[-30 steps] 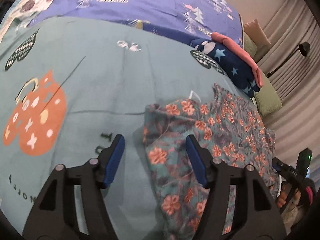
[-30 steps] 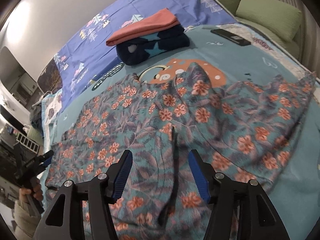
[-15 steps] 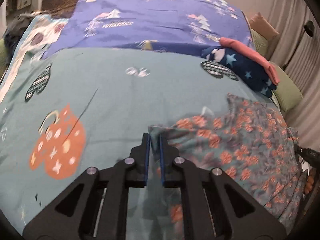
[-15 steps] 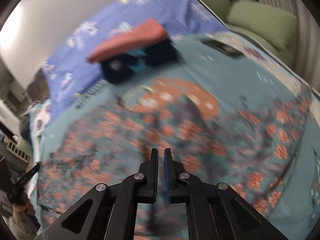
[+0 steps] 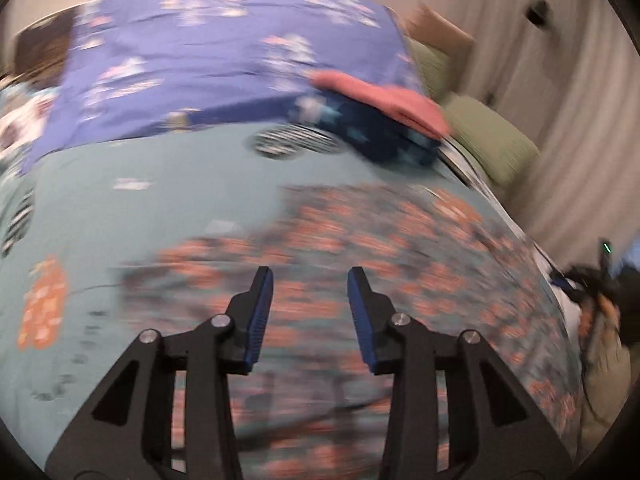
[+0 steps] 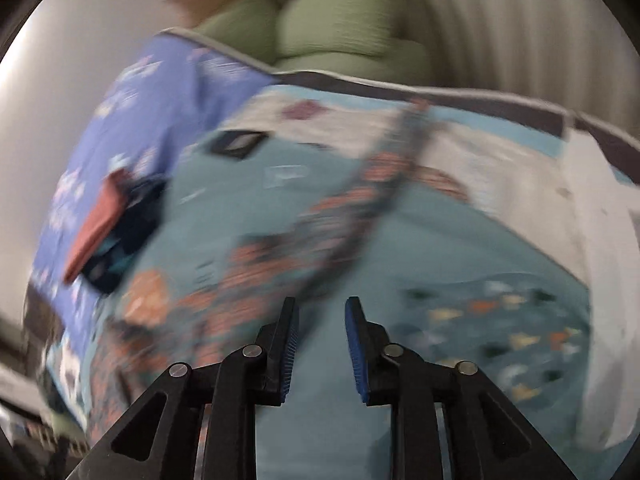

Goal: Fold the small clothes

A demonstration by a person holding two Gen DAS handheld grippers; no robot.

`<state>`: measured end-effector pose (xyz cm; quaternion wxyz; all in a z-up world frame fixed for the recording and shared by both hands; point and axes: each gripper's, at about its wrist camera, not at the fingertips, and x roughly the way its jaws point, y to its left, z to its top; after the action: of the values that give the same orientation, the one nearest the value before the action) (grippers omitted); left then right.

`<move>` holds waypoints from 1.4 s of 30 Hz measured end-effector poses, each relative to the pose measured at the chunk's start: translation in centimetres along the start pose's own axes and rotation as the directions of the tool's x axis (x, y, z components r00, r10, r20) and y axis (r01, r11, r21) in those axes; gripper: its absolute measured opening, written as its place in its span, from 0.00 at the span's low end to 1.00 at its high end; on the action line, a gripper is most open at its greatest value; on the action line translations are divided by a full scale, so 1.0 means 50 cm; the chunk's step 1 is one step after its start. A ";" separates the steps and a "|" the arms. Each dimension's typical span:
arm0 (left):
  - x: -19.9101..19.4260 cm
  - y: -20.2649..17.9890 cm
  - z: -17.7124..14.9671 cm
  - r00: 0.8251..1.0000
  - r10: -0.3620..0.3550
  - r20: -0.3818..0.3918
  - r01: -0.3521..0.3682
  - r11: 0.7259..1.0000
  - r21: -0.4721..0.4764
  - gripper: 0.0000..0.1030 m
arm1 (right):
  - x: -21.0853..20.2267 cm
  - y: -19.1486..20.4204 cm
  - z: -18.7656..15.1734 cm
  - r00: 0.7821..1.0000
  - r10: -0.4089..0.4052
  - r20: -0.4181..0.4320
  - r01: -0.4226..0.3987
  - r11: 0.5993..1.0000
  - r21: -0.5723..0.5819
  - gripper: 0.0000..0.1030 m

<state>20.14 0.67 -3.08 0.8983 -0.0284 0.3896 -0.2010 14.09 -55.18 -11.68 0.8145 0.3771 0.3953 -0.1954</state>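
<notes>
Floral garment (image 5: 400, 248) spread on teal bedspread (image 5: 160, 200) under and ahead of left gripper (image 5: 310, 280) — jaws apart, empty — right gripper (image 6: 320, 312) likewise parted, garment ahead-left.

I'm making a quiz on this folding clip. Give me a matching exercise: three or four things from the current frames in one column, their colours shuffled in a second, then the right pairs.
Things:
1. claw pads
2. top folded item on the stack
3. pillow
4. garment being folded

Colours:
A. green
B. teal with orange flowers
C. blue
D. coral pink

Pairs: 1-C, 2-D, 3-A, 4-B
</notes>
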 end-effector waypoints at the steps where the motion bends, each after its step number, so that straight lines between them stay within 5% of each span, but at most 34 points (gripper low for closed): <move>1: 0.017 -0.033 -0.002 0.999 -0.026 -0.024 0.027 0.999 0.023 0.39 | 0.009 -0.016 0.007 1.000 0.004 -0.012 -0.004 1.000 0.017 0.24; 9: 0.116 -0.201 -0.035 0.984 -0.110 -0.142 0.122 0.989 0.084 0.39 | 0.083 -0.029 0.044 0.997 0.021 -0.072 -0.019 0.999 0.033 0.24; 12: 0.133 -0.217 -0.041 0.979 -0.125 -0.159 0.138 0.988 0.067 0.39 | 0.109 -0.022 0.065 0.998 0.033 -0.062 -0.030 0.999 0.044 0.24; 17: 0.146 -0.203 -0.057 0.978 -0.142 -0.156 0.140 0.990 -0.021 0.40 | 0.132 -0.012 0.095 0.995 0.095 -0.027 -0.092 0.990 0.103 0.46; 21: 0.143 -0.185 -0.072 0.978 -0.150 -0.147 0.142 0.988 -0.061 0.40 | 0.148 0.003 0.107 0.994 0.111 -0.012 -0.108 0.986 0.124 0.47; 22: 0.143 -0.180 -0.073 0.978 -0.153 -0.144 0.144 0.987 -0.070 0.40 | 0.151 0.010 0.109 0.994 0.107 -0.012 -0.106 0.988 0.113 0.42; 23: 0.142 -0.177 -0.073 0.977 -0.156 -0.142 0.146 0.986 -0.078 0.40 | 0.155 0.020 0.110 0.994 0.108 -0.013 -0.106 0.990 0.090 0.19; 24: 0.142 -0.174 -0.073 0.977 -0.157 -0.142 0.146 0.986 -0.084 0.40 | 0.158 0.028 0.112 0.994 0.107 -0.016 -0.106 0.991 0.079 0.07; 28: 0.139 -0.165 -0.070 0.977 -0.163 -0.138 0.150 0.984 -0.095 0.40 | 0.106 0.063 0.108 0.987 0.141 0.079 -0.145 0.989 0.040 0.06; 32: 0.140 -0.149 -0.069 0.973 -0.195 -0.127 0.177 0.974 -0.141 0.40 | 0.004 0.163 0.080 0.954 0.253 0.161 -0.234 0.964 -0.129 0.06; 34: 0.141 -0.140 -0.070 0.969 -0.216 -0.121 0.194 0.966 -0.168 0.40 | -0.053 0.246 0.035 0.925 0.341 0.169 -0.285 0.915 -0.285 0.06; 36: 0.137 -0.131 -0.071 0.965 -0.235 -0.112 0.211 0.958 -0.193 0.41 | -0.099 0.336 -0.042 0.895 0.424 0.136 -0.320 0.825 -0.465 0.07; 39: 0.120 -0.099 -0.072 0.963 -0.258 -0.081 0.230 0.939 -0.256 0.52 | -0.118 0.455 -0.209 0.871 0.491 -0.019 -0.357 0.607 -0.710 0.09; 42: 0.101 -0.060 -0.076 0.967 -0.249 -0.054 0.222 0.928 -0.300 0.54 | -0.074 0.517 -0.375 0.876 0.418 -0.242 -0.418 0.404 -0.814 0.09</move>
<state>19.54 -3.59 -8.56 0.8350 -0.1980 0.4491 -0.2488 18.46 -24.18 -4.40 0.9142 0.0188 0.3321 0.2315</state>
